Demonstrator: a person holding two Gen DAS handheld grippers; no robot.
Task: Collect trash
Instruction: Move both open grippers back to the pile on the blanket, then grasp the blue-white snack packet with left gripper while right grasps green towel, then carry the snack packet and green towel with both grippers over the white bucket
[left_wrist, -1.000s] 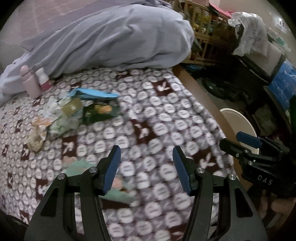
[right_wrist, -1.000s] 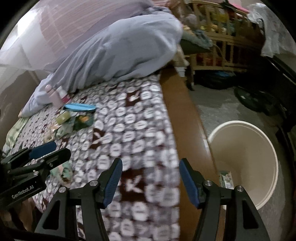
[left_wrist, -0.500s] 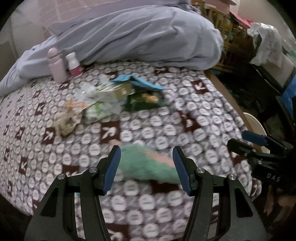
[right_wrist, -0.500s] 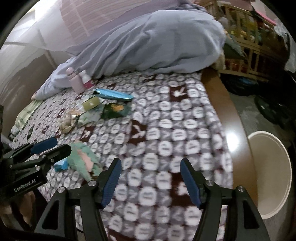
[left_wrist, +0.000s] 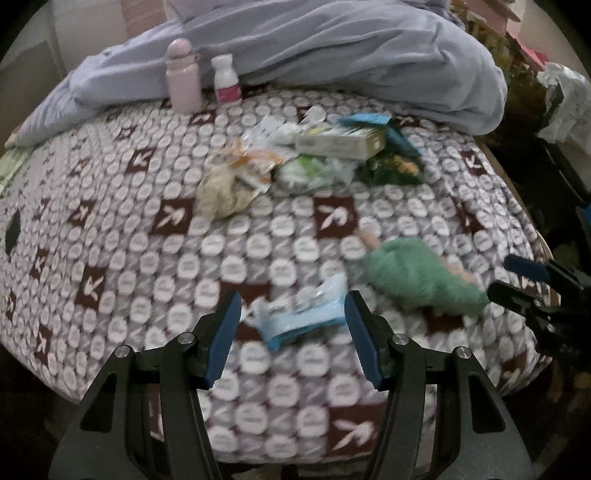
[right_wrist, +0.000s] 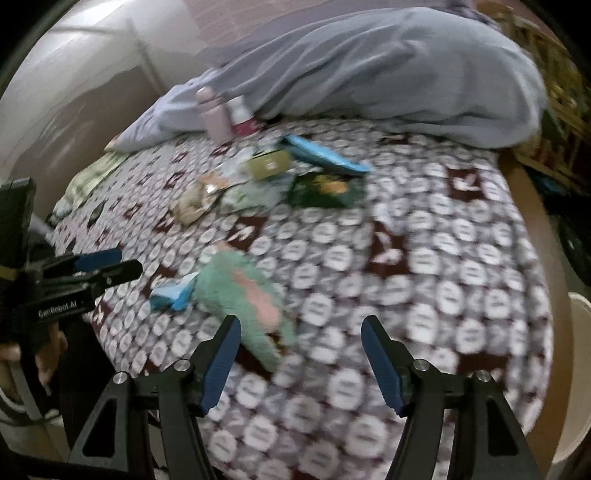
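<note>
Trash lies on a patterned bedspread (left_wrist: 110, 258). A light blue wrapper (left_wrist: 301, 312) lies just ahead of my open, empty left gripper (left_wrist: 291, 325); it also shows in the right wrist view (right_wrist: 171, 295). A pile of wrappers sits farther back: a crumpled beige paper (left_wrist: 221, 188), a cream box (left_wrist: 340, 142), a dark green packet (left_wrist: 393, 170) and a blue packet (right_wrist: 325, 157). A green plush toy (right_wrist: 243, 291) lies left of my open, empty right gripper (right_wrist: 299, 339).
A pink bottle (left_wrist: 183, 75) and a small white bottle (left_wrist: 225, 79) stand at the back against a grey duvet (left_wrist: 351, 48). A cream bin (right_wrist: 578, 373) stands on the floor at the bed's right. A wooden bed edge (right_wrist: 532, 206) runs along the right.
Both grippers swung left over the bed. The blue wrapper came into view between the left fingers, the toy shifted right, and the bin slid to the right edge.
</note>
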